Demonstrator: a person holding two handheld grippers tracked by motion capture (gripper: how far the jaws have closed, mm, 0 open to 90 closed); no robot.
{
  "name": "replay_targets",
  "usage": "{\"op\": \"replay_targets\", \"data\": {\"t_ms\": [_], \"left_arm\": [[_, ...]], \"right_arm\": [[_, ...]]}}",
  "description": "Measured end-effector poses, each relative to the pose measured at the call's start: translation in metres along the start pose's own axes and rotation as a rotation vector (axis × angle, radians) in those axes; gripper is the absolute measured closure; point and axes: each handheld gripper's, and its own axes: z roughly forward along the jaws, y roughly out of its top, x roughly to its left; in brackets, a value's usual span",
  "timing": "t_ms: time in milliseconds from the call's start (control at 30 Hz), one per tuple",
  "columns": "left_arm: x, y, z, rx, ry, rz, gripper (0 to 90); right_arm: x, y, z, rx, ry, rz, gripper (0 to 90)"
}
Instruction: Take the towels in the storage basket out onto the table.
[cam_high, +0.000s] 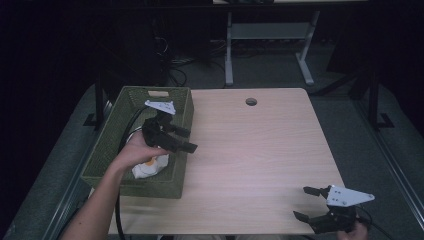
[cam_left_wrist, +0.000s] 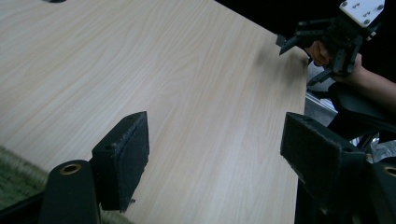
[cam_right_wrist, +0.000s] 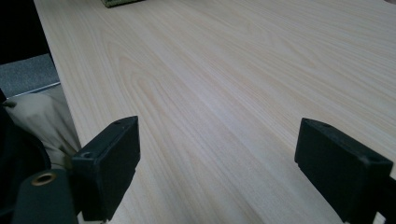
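Green woven basket at the left of the high view, and your left gripper hangs right over its right-hand rim, jaws spread wide and holding nothing. Just below your left hand, down inside the basket, there's a white and orange object — too blurred to name, but it's the thing nearest your fingers. It lies below and slightly left of the jaws in that view, while the jaws point right, out over the bare wood. So my read: to reach it you'd have to turn the gripper back and dip down into the basket. Its long axis I can't make out.

Your right gripper sits at the lower right of the high view, near the table's front edge, well apart from the basket, jaws open wide and empty too. The left is clearly the nearer hand.

The table is pale wood grain, with a round cable hole toward its far edge. Beyond it the room is dark: grey floor and white desk legs at the top of the frame.
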Motion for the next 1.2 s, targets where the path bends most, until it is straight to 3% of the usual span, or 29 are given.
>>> {"op": "replay_targets", "data": {"t_ms": [367, 667, 833, 867, 967, 1067, 1133, 1200], "left_arm": [[0.011, -0.009, -0.017, -0.006, 0.076, -0.039, 23.8], [0.027, -0.022, -0.025, 0.012, 0.154, -0.112, 20.7], [0.038, -0.034, -0.03, 0.029, 0.214, -0.162, 20.7], [0.041, -0.037, -0.032, 0.046, 0.246, -0.17, 20.1], [0.045, -0.041, -0.035, 0.052, 0.268, -0.195, 20.3], [0.052, -0.05, -0.039, 0.076, 0.319, -0.224, 21.8], [0.054, -0.051, -0.04, 0.075, 0.324, -0.237, 22.1], [0.059, -0.056, -0.043, 0.089, 0.364, -0.258, 22.4]], "right_arm": [[0.0, 0.0, 0.0, -0.001, -0.001, -0.002, 13.8], [0.0, 0.0, 0.0, -0.004, 0.0, -0.005, 13.8], [0.001, 0.0, -0.002, -0.01, 0.0, -0.004, 13.8], [0.0, 0.0, -0.002, -0.009, -0.001, -0.003, 13.8], [0.001, 0.0, -0.002, -0.01, -0.002, -0.003, 13.8], [0.001, 0.0, -0.002, -0.014, -0.002, -0.008, 13.8], [0.001, 0.0, -0.002, -0.016, -0.002, -0.007, 13.8], [0.001, 0.0, -0.002, -0.017, -0.002, -0.006, 13.8]]}}
